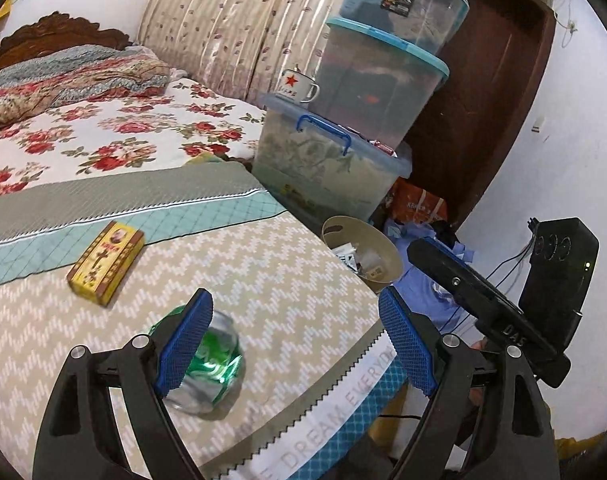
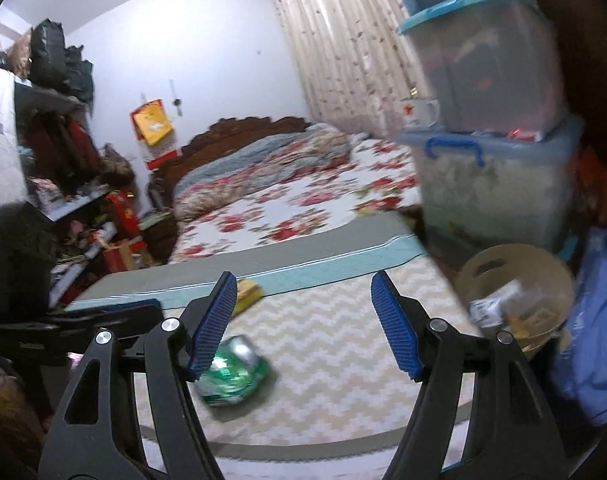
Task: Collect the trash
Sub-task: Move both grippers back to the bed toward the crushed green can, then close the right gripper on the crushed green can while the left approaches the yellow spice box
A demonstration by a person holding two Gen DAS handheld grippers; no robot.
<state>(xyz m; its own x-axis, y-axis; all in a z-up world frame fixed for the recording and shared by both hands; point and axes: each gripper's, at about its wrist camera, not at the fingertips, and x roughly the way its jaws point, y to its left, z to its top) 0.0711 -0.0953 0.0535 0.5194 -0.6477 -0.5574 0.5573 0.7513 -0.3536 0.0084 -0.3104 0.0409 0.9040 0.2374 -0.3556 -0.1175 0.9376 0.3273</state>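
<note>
- Left wrist view: the crushed green can [image 1: 207, 364] lies on the bed [image 1: 303, 264], just behind the left gripper [image 1: 295, 344] left pad.
- Both jaws wide open, empty; right gripper [image 2: 303, 324] is farther.

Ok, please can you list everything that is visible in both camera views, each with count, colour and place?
crushed can: one, green and silver, on the zigzag mat near the front edge
small box: one, yellow, on the mat beyond the can
waste bin: one, beige, on the floor beside the mat, scraps inside
storage boxes: three, clear with blue lids, stacked beside the bed
mug: one, white with red star, on the lowest box's lid
bed: one, floral cover, behind the mat
curtain: one, beige, behind the bed
shelves: cluttered, dark, far side of the room
left gripper: jaws open, nothing between them
right gripper: jaws open, nothing between them
</note>
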